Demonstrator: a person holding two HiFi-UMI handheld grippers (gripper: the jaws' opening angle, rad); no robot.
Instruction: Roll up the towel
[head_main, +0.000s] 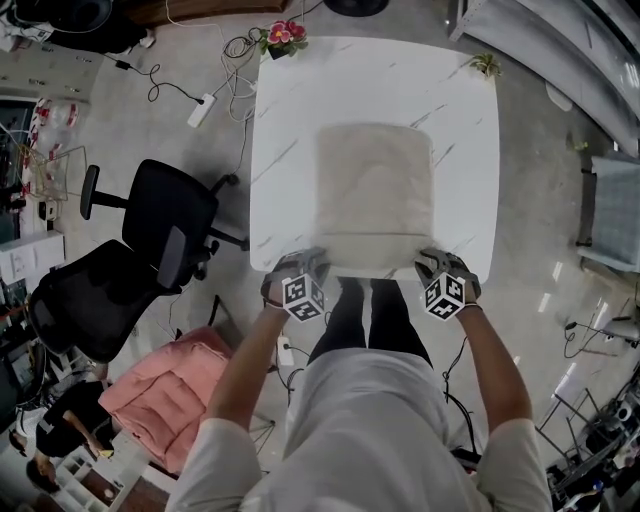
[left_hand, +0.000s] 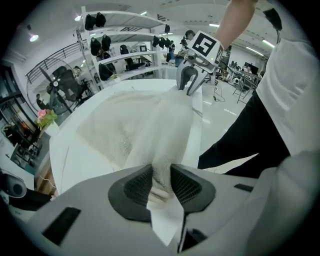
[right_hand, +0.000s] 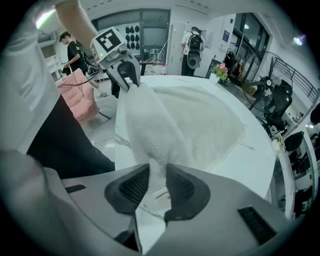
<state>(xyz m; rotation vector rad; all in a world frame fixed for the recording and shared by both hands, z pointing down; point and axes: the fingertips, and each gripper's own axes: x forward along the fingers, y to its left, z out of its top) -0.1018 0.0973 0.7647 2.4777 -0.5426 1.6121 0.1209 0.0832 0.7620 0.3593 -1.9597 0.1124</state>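
A cream towel (head_main: 375, 195) lies flat on the white marble-look table (head_main: 290, 120), its near edge at the table's front rim. My left gripper (head_main: 307, 264) is shut on the near left corner; in the left gripper view the towel (left_hand: 135, 125) runs bunched between the pads of that gripper (left_hand: 160, 182). My right gripper (head_main: 436, 264) is shut on the near right corner, and the right gripper view shows the towel (right_hand: 190, 120) pinched in its pads (right_hand: 157, 187). Both corners are lifted slightly. Each gripper shows in the other's view: right (left_hand: 192, 82), left (right_hand: 126, 75).
A flower pot (head_main: 282, 38) stands at the table's far left corner and a small plant (head_main: 487, 65) at the far right. Black office chairs (head_main: 150, 230) and a pink cushion (head_main: 165, 395) stand left of the table. A power strip (head_main: 200, 110) and cables lie on the floor.
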